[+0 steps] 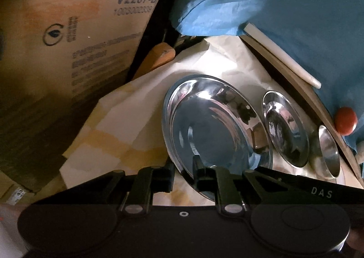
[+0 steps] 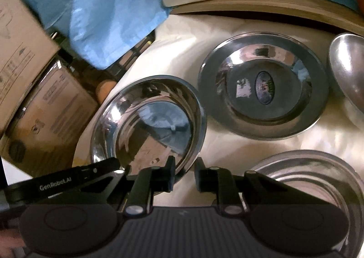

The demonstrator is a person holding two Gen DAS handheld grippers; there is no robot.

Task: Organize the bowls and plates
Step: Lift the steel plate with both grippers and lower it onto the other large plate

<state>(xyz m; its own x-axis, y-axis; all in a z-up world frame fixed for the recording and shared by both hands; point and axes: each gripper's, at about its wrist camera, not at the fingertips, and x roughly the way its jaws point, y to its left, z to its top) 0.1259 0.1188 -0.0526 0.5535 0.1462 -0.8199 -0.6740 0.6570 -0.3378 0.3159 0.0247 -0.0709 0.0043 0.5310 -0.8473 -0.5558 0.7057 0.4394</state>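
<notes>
Both grippers [image 1: 183, 172] [image 2: 184, 172] clamp one seemingly empty steel plate [image 1: 211, 126].

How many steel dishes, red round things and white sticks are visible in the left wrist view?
Steel dishes: 3 (large dish, small dish, bowl at the right edge)
Red round thing: 1
White stick: 1
Total: 5

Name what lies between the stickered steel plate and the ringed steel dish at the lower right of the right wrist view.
Only bare cream cloth lies between the stickered plate and the ringed steel dish, as the right wrist view shows.
</notes>
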